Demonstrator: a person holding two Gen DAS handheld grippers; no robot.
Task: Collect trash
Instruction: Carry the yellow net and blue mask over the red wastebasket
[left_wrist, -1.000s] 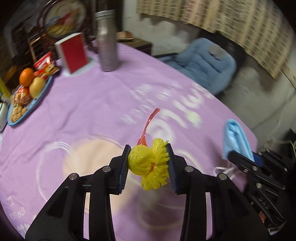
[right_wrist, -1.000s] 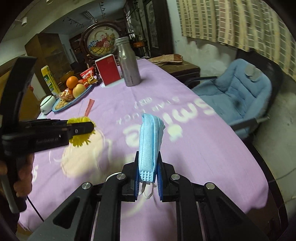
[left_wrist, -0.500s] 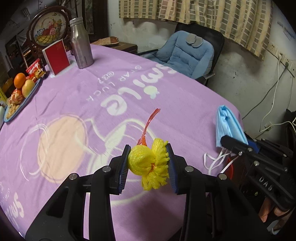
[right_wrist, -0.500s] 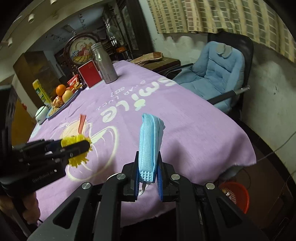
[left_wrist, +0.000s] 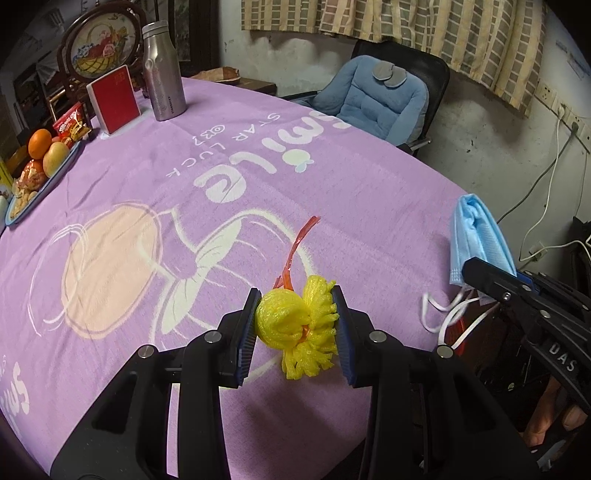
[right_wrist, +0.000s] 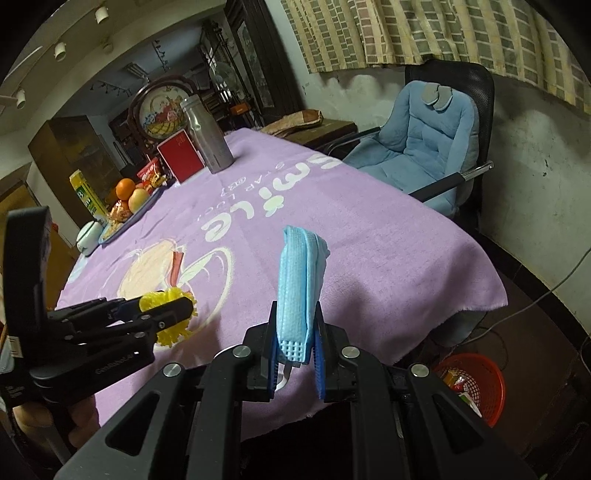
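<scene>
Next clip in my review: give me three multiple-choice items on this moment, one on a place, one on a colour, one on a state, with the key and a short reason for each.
1. Where is the red basket?
A. On the purple tablecloth
B. On the floor below the table's near corner
C. On the blue chair

2. What colour is the foam net in the left claw?
A. Yellow
B. Green
C. White

3. What is the right claw doing?
A. Open, holding nothing
B. Shut on the metal bottle
C. Shut on the blue face mask

Key:
1 B: the right wrist view shows it low on the dark floor, beside the hanging edge of the tablecloth.
2 A: the bundle between the pads is bright yellow.
3 C: the folded mask stands upright, pinched between the pads.
</scene>
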